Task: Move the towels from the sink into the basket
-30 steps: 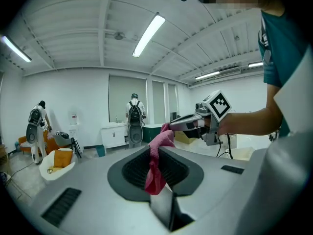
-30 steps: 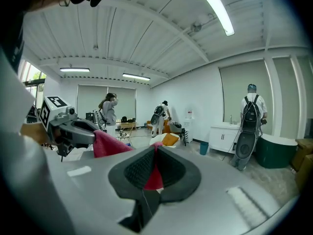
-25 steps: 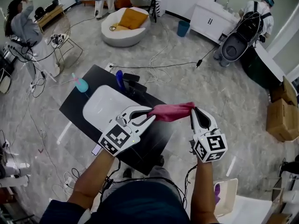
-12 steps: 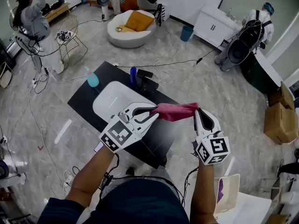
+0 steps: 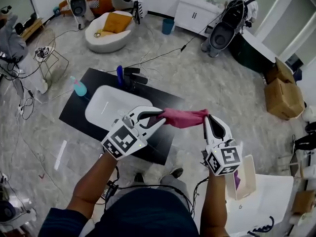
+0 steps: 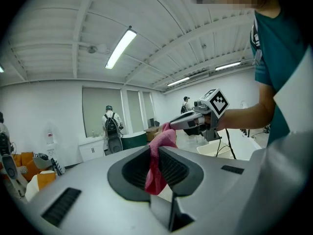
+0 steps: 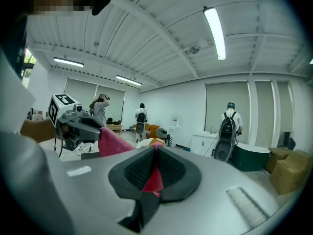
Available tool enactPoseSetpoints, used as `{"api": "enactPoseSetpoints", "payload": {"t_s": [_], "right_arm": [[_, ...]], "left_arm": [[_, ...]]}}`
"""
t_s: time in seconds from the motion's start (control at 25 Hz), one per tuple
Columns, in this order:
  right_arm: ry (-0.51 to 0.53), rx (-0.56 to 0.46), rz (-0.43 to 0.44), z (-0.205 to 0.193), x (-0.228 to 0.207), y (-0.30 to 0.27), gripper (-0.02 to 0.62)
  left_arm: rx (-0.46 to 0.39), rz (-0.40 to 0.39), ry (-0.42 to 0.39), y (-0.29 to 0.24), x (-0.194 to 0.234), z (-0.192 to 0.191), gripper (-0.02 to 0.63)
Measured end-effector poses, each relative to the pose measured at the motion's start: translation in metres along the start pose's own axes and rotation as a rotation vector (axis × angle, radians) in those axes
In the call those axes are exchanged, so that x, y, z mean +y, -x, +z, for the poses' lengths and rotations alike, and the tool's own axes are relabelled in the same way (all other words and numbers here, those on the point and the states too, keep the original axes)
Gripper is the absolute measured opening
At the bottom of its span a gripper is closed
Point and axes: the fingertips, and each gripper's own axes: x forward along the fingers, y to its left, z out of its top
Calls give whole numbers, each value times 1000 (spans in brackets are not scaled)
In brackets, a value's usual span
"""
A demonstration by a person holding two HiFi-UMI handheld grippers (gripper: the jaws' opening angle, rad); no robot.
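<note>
A pink towel point(image 5: 183, 117) hangs stretched in the air between my two grippers, right of the white sink point(image 5: 106, 107). My left gripper point(image 5: 159, 117) is shut on the towel's left end, and my right gripper point(image 5: 206, 120) is shut on its right end. In the left gripper view the towel point(image 6: 156, 165) is pinched between the pads, with the other gripper point(image 6: 195, 121) beyond. The right gripper view shows the towel point(image 7: 155, 177) clamped the same way. A white basket point(image 5: 245, 179) with a purple cloth inside stands at the lower right.
The sink sits in a black table point(image 5: 163, 149) with a teal soap bottle point(image 5: 79, 87) and a blue bottle point(image 5: 119, 75). Cables run over the floor. Cardboard boxes point(image 5: 281, 90) stand at the right. People stand at the back.
Both grippers have carried the stretched towel to the right, away from the sink. The basket has come further into view at the lower right.
</note>
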Motion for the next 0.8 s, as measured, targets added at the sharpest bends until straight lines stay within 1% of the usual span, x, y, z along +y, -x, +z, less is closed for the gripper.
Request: {"api": "enactPoseSetpoints", "payload": {"t_s": [0.16, 0.32, 0.48, 0.56, 0.72, 0.8], "right_arm": [[-6, 0, -60, -6, -22, 49, 25], [-27, -1, -117, -17, -52, 101, 25], [-37, 16, -148, -38, -88, 157, 25], [-45, 31, -176, -51, -108, 195, 25], [-89, 59, -274, -77, -146, 283, 25], [-90, 56, -303, -83, -160, 319, 25]], "left_arm": [[-17, -68, -19, -25, -35, 15, 49], [-28, -132, -38, -55, -82, 34, 49], [-32, -185, -19, -97, -134, 42, 49], [-30, -229, -6, -121, -168, 45, 49], [-31, -353, 10, -160, -254, 62, 49], [-39, -386, 11, -175, -288, 70, 49]]}}
